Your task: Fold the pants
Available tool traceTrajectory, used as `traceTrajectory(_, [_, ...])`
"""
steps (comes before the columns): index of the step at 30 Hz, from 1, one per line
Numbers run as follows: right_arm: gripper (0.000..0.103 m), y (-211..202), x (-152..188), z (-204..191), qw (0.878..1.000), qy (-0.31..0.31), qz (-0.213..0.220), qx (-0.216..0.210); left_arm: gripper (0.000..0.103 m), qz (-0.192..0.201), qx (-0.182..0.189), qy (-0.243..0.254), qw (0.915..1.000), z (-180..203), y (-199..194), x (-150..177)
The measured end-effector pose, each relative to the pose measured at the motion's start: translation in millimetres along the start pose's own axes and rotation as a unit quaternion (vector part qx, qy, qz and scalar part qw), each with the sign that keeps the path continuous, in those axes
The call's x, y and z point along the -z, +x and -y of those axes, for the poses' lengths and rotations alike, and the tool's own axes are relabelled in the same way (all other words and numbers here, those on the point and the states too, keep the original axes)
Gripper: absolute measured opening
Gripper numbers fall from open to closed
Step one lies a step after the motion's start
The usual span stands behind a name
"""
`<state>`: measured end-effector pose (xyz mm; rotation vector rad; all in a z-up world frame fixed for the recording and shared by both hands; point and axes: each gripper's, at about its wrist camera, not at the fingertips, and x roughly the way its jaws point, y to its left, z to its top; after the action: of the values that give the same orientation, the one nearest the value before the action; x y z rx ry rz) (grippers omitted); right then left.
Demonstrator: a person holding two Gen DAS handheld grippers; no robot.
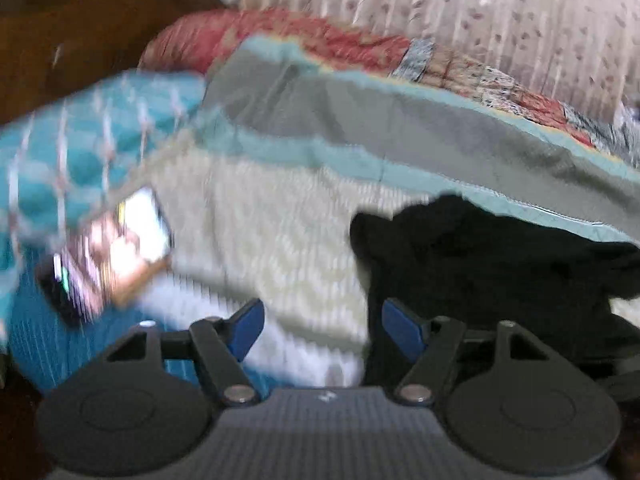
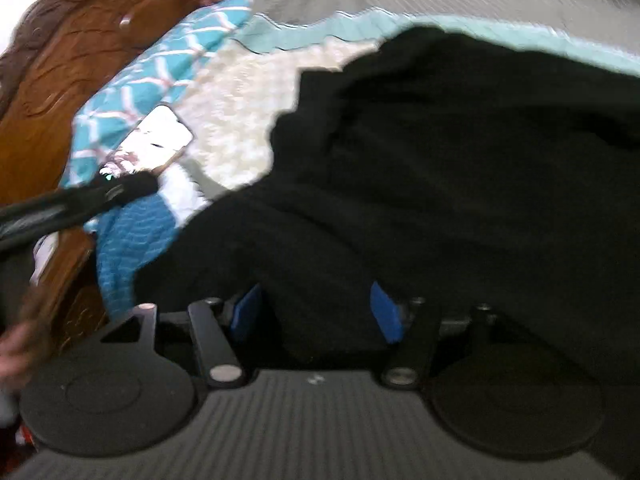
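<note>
Across the lower right of the left wrist view, the black pants (image 1: pixel 480 264) lie bunched on the bed (image 1: pixel 272 232), partly tucked under the edge of a grey blanket with teal trim (image 1: pixel 400 128). In the right wrist view the same pants (image 2: pixel 420 180) fill most of the frame, rumpled and not yet laid flat, which suggests the fold has not really begun.

Both pictures are blurred. The left gripper (image 1: pixel 322 330) has its jaws spread apart and grasps nothing; it points at cream bedding just left of the dark cloth. The right gripper (image 2: pixel 316 312) also has its jaws parted, with pants fabric lying between and beyond them, though whether they touch it cannot be told.

A lit phone (image 1: pixel 140 228) rests at the left of the bed beside a teal patterned pillow (image 1: pixel 80 148), well clear of the pants. A wooden headboard (image 2: pixel 72 64) stands at the upper left.
</note>
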<state>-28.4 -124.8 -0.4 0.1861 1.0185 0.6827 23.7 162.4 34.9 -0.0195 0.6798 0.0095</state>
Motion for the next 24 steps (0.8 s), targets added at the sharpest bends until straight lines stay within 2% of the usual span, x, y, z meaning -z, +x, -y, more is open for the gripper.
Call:
traceTrajectory(2, [0.061,-34,-8,23,0.999,0.017,0.037,-0.008,0.07,0.025,-0.01,0.039,0.9989,10,9,-22])
traceTrajectory(4, [0.061,-76,-18,59,0.995,0.047,0.08,0.022,0.075,0.043,-0.013,0.08,0.9958,24,25,-46])
traceTrajectory(6, [0.061,-123,-27,106,0.987,0.084,0.118,0.069,0.079,0.054,-0.005,0.126,0.9905,45,50,-67])
traceTrajectory(8, [0.061,-172,-41,160,0.97,0.124,0.148,0.145,0.081,0.056,0.007,0.169,0.9841,73,80,-82])
traceTrajectory(9, [0.061,-191,-49,184,0.959,0.146,0.16,0.184,0.082,0.052,0.018,0.187,0.9808,86,97,-88])
traceTrajectory(12, [0.063,-254,-76,271,0.908,0.236,0.189,0.289,0.082,0.021,0.046,0.228,0.9725,121,146,-92])
traceTrajectory(15, [0.063,-290,-103,354,0.856,0.315,0.201,0.359,0.084,-0.014,0.048,0.247,0.9677,143,191,-88])
traceTrajectory(17, [0.063,-296,-113,396,0.825,0.357,0.205,0.387,0.084,-0.027,0.045,0.245,0.9682,145,210,-86])
traceTrajectory(19, [0.063,-294,-118,437,0.806,0.39,0.207,0.394,0.071,-0.043,0.053,0.234,0.9698,145,221,-81])
traceTrajectory(21, [0.063,-282,-123,465,0.791,0.418,0.198,0.4,0.042,-0.054,0.077,0.234,0.9676,147,224,-77])
traceTrajectory(23, [0.063,-272,-126,498,0.782,0.445,0.186,0.394,0.026,-0.039,0.073,0.262,0.9615,156,218,-71])
traceTrajectory(24, [0.063,-265,-126,505,0.78,0.45,0.184,0.393,0.019,-0.028,0.058,0.279,0.9581,163,215,-66])
